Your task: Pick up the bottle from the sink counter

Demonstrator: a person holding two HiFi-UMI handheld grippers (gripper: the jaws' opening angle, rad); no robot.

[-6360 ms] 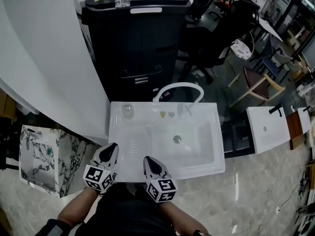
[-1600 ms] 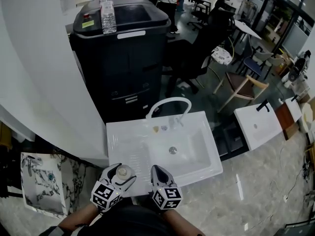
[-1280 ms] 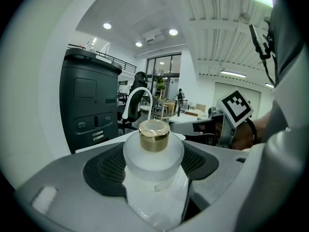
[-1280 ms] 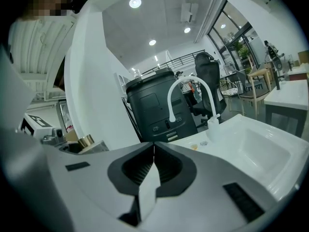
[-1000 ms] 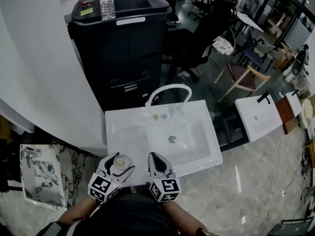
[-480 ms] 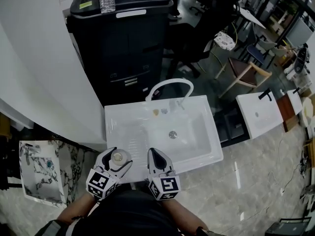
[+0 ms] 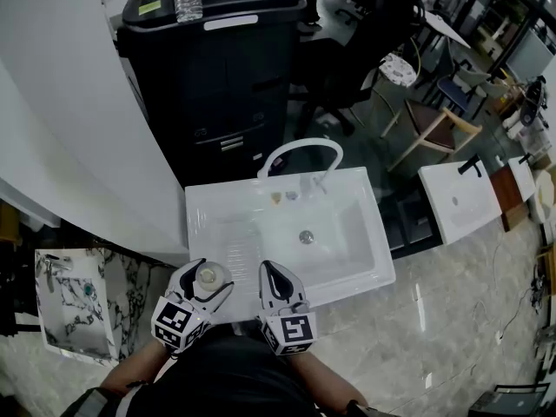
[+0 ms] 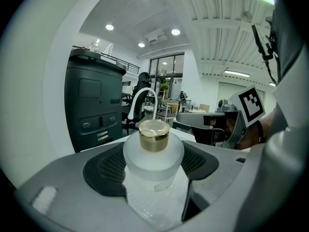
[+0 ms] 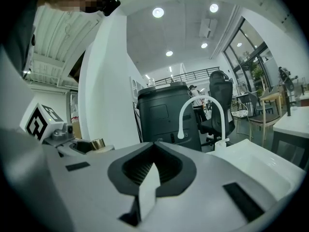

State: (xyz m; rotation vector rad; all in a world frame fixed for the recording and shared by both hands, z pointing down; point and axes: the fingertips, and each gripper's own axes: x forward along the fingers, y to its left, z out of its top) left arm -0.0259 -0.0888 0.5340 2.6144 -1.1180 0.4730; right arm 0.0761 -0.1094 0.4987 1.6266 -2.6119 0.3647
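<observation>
At the near edge of the one sink (image 7: 261, 200), two grippers sit side by side, both pointing away from the person. The left gripper (image 7: 207, 278) is clamped on the single bottle (image 8: 153, 149); the right gripper (image 7: 269, 272) has jaws pressed together, empty. The bottle stands upright between the left jaws: squat frosted body, round gold cap.

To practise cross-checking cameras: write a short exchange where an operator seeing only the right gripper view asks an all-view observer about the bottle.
Operator: I see just a gold cap at my left. Is it held?
Observer: Yes. The left gripper view shows the left hand-held gripper shut on the frosted bottle, below that cap.
Operator: Where is it?
Observer: The head view puts it over the sink counter's ribbed near-left part, left of the basin.
</observation>
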